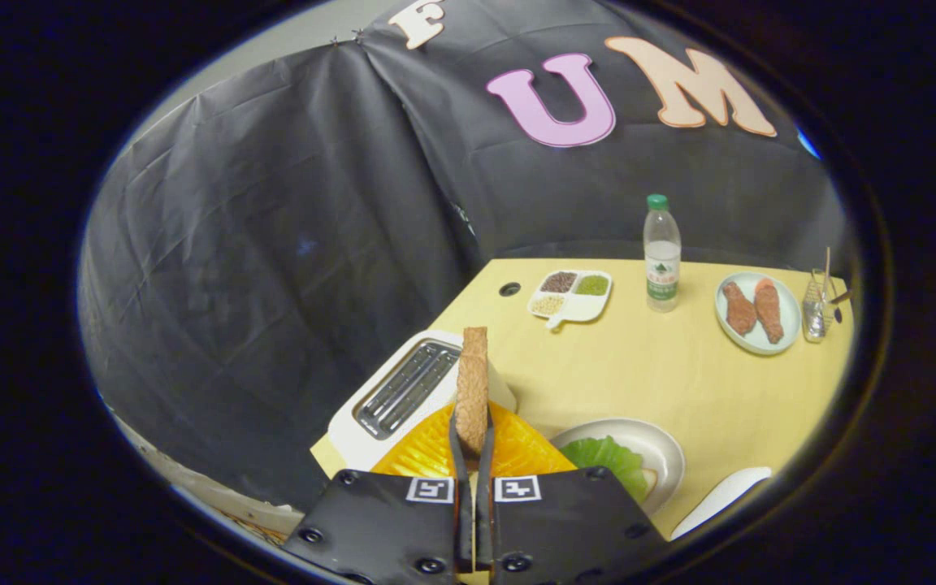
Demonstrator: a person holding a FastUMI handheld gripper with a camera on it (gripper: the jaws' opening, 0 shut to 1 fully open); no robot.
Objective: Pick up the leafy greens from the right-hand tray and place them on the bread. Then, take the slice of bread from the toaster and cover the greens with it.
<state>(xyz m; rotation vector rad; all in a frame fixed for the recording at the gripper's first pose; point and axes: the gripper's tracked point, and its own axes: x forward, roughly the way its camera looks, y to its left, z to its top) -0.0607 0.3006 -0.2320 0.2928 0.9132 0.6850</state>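
Bread slice (473, 386), thin, upright between hand-held gripper (473, 443)

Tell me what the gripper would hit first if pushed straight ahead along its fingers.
The gripper, its jaws shut on the bread slice, points across the toaster's far corner. Beyond the slice, the tan table and the booth's cloth wall follow; depth is unclear, so probably the toaster edge first.

— What does your rig look like from the camera riding on it?

— Your tongs (473, 443) show two broad, flat, matte plates sitting side by side, each angled outward like a wing. Round screws dot their corners and lower edges. Each plate carries a small square black-and-white marker near the inner top corner. Two thin, narrow fingers (458, 455) rise from the seam between them.
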